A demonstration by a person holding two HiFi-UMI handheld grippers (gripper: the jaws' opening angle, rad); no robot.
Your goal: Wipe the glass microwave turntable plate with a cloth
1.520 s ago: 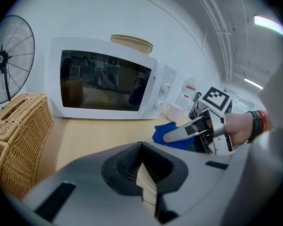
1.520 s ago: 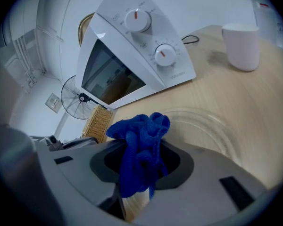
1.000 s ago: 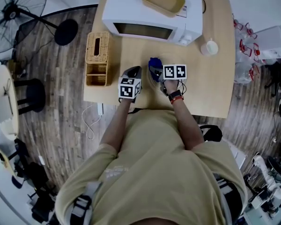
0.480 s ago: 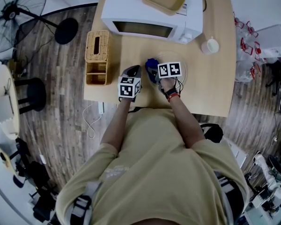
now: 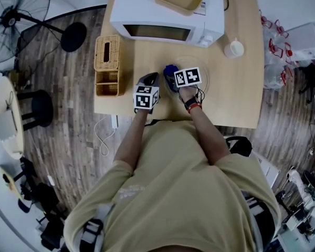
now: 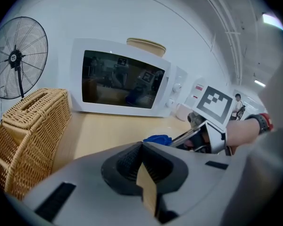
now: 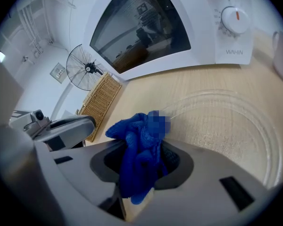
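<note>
Right claw (image 7: 140,175) clamps blue cloth (image 7: 137,142) at glass plate (image 7: 226,124) rim, microwave (image 7: 179,27) behind.

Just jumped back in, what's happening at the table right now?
A person works with a hand-held gripper in each hand. The right hand-held gripper is shut on a blue cloth, held at the near-left edge of the glass turntable plate. The plate lies flat on the table in front of the microwave. The left hand-held gripper is shut and empty, to the plate's left.
</note>
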